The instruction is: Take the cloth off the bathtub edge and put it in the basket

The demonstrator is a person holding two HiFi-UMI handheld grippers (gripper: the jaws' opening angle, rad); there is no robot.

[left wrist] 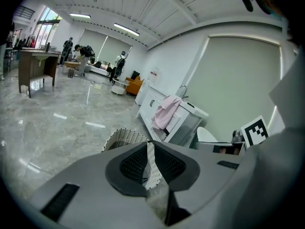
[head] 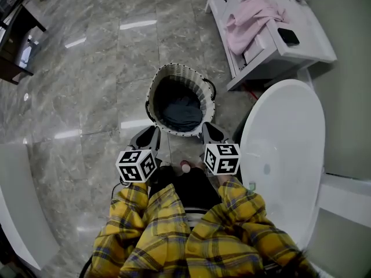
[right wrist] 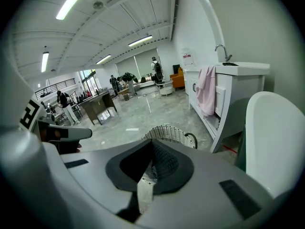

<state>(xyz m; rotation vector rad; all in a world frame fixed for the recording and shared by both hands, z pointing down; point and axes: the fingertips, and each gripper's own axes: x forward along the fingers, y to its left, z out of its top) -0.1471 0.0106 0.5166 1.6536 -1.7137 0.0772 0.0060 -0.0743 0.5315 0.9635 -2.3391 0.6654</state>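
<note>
A white woven basket (head: pixel 155 91) stands on the floor ahead of me, with a dark blue cloth (head: pixel 181 110) lying inside it. My left gripper (head: pixel 151 135) and right gripper (head: pixel 210 133) hang side by side just short of the basket, above the floor. Both have their jaws together with nothing between them. The left gripper view looks past the left gripper (left wrist: pixel 148 163) at the basket (left wrist: pixel 125 137). In the right gripper view the right gripper (right wrist: pixel 151 168) points at the basket (right wrist: pixel 169 133). The white bathtub (head: pixel 284 149) is to my right.
A white cabinet (head: pixel 301 22) at the back right has a pink cloth (head: pixel 250 22) draped over it and a dark flat object (head: pixel 288 36) on top. Grey marble floor surrounds the basket. Desks and several people stand far across the room (left wrist: pixel 81 56).
</note>
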